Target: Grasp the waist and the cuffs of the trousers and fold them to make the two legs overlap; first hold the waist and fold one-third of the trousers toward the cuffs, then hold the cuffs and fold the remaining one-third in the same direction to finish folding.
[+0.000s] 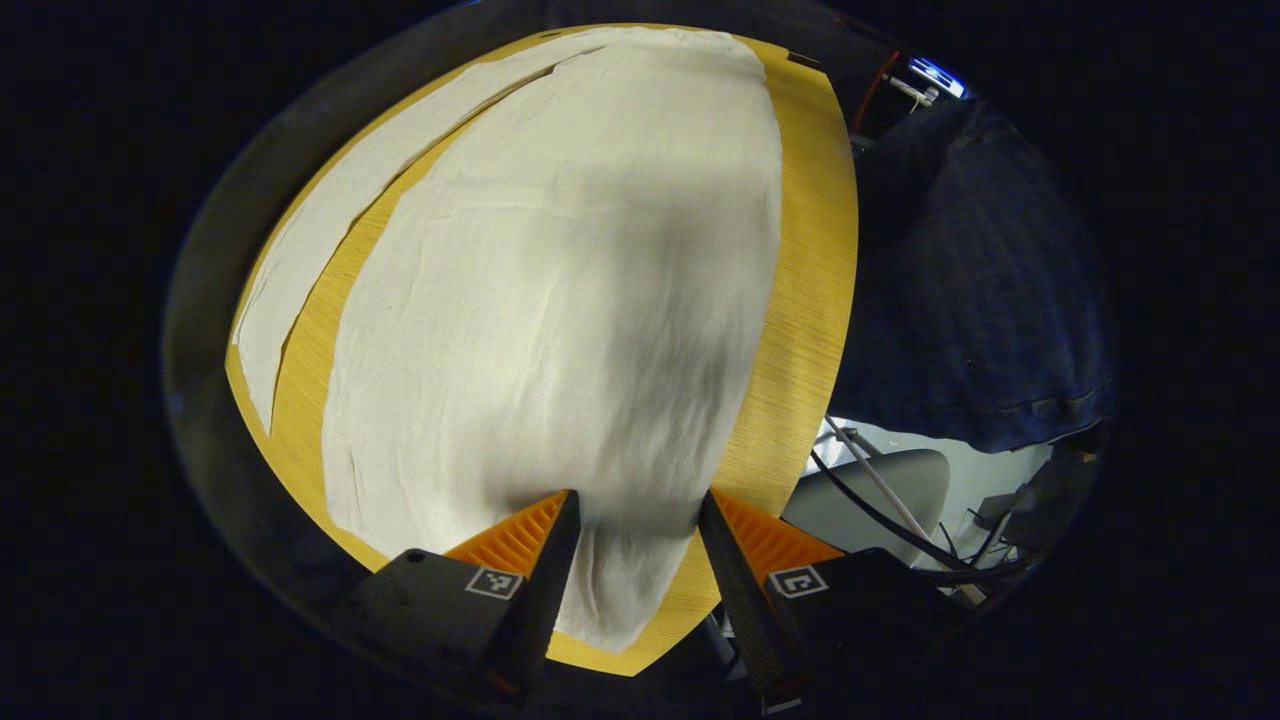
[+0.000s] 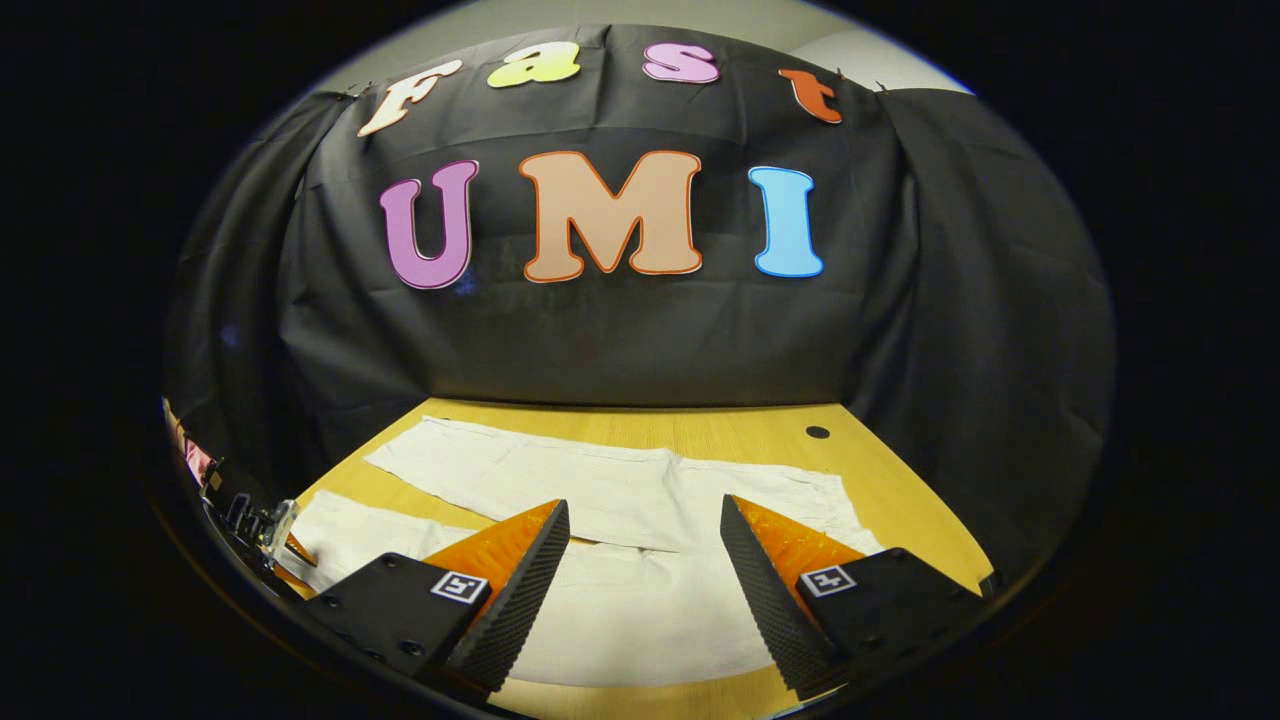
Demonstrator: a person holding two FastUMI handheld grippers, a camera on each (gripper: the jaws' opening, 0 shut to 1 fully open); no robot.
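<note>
The left gripper is held low over the near end of the trousers, tipped downward so that its view looks along the cloth; its fingers are spread apart with a fold of pale fabric seen between them, and whether the cloth is touched cannot be told. The right gripper is held nearly level, aimed across the table toward the booth's back wall, its fingers likewise parted and nothing clamped. The trousers are laid flat on the wooden table. In the left gripper view the long axis is seen running away from the fingers, one leg broad in the middle and the other leg lying as a narrower strip to its left, a wedge of bare wood between them. In the right gripper view the legs are spread crosswise, from left to right. A dark blue garment worn by a person is seen beside the table's edge, with cables below it.
</note>
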